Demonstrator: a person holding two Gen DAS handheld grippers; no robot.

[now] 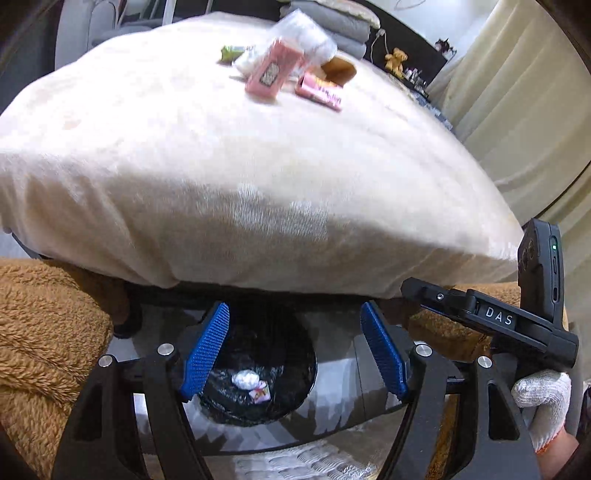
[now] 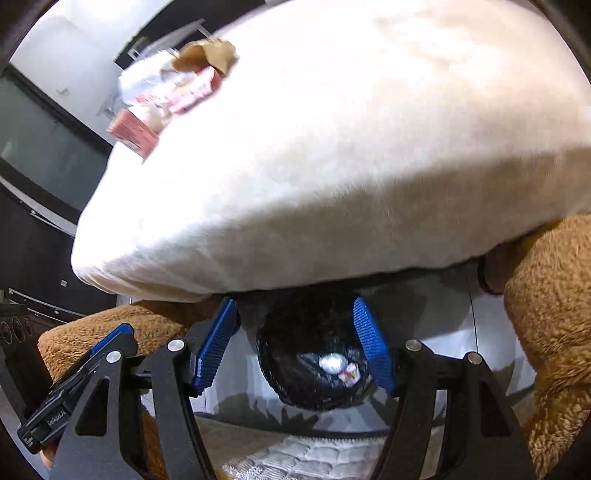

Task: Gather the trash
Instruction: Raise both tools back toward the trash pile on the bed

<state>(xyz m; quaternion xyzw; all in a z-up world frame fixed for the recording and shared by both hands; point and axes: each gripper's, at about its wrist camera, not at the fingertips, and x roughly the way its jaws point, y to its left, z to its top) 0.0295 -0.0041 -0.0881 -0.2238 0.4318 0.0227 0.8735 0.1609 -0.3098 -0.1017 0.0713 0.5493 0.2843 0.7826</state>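
A bin lined with a black bag (image 1: 258,373) stands on the floor under the table edge, holding a crumpled white tissue (image 1: 244,379) and a small pink wrapper (image 1: 259,394). It also shows in the right wrist view (image 2: 314,365). My left gripper (image 1: 295,354) is open and empty above the bin. My right gripper (image 2: 295,350) is open and empty above it too. Trash lies far back on the cream-covered table (image 1: 221,166): a pink box (image 1: 271,70), a pink packet (image 1: 319,90), a brown paper bag (image 1: 340,68), a clear plastic bag (image 1: 306,35) and a green wrapper (image 1: 232,53).
Brown fleecy cushions (image 1: 48,332) flank the bin on both sides. The other gripper and a gloved hand (image 1: 539,402) are at the right in the left wrist view. A folded grey blanket (image 1: 340,22), a teddy bear (image 1: 396,58) and a curtain (image 1: 524,110) lie beyond the table.
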